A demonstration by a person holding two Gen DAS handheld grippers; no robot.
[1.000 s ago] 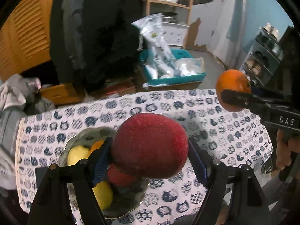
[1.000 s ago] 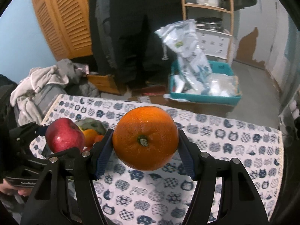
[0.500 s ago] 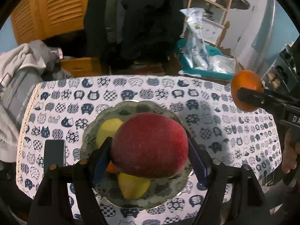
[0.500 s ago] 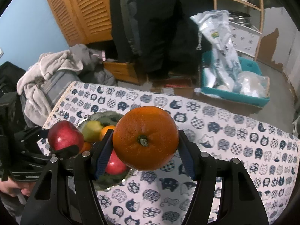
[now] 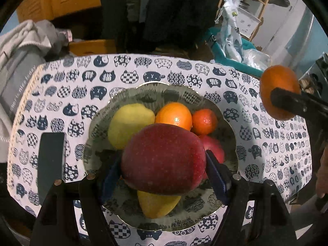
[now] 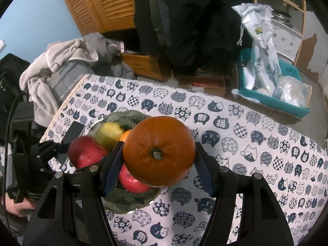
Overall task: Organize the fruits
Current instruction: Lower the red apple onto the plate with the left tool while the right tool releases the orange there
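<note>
My left gripper (image 5: 164,164) is shut on a big red apple (image 5: 163,159) and holds it over a grey patterned bowl (image 5: 229,127). The bowl holds a yellow-green pear (image 5: 129,123), an orange (image 5: 174,114), a small tangerine (image 5: 205,121), another red apple (image 5: 213,147) and a yellow fruit (image 5: 157,205). My right gripper (image 6: 158,162) is shut on a large orange (image 6: 159,153), above the bowl's right edge (image 6: 131,207). That orange also shows in the left wrist view (image 5: 278,90), and the held apple in the right wrist view (image 6: 86,151).
A cat-print cloth (image 6: 246,127) covers the table. A black phone (image 5: 51,160) lies left of the bowl. Beyond the table's far edge are a teal bin with bags (image 6: 272,94), grey clothes (image 6: 61,61) and a wooden box (image 6: 143,63).
Both grippers have tilted down and moved in over the bowl with their fruit. The bowl now sits under the held apple, and the orange has come closer to its right edge.
</note>
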